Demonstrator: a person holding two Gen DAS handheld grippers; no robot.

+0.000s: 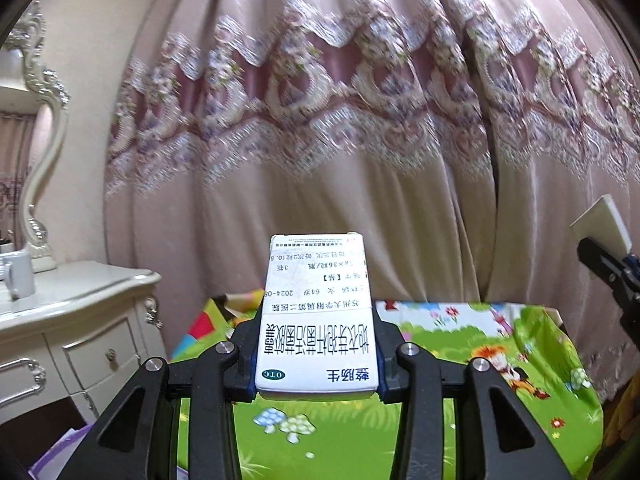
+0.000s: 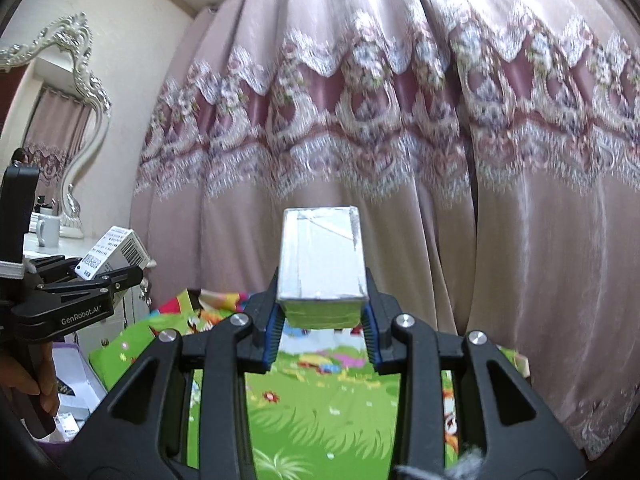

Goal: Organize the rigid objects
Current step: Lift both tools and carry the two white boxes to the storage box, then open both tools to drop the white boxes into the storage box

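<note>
Above the cartoon-print worktop (image 1: 460, 332), each hand-held gripper pinches a stiff, probably light carton by its long sides: left (image 1: 316, 354) the medicine box (image 1: 318, 316), right (image 2: 320, 320) a taped box (image 2: 322, 256).

Soft, even indoor light with no hard shadows. The curtain (image 1: 360, 120) is smeared by motion blur in both views. Fisheye bending and dark vignetting mark the corners.

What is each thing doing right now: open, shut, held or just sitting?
Left hand-held gripper: shut on the medicine box.
Medicine box: closed, held above the mat.
Right hand-held gripper: shut on the silver box.
Silver box: closed, held above the mat.
Mat: spread flat below both boxes.
Mug: upright on the dresser.
Dresser drawers: shut.
Curtain: drawn closed.
</note>
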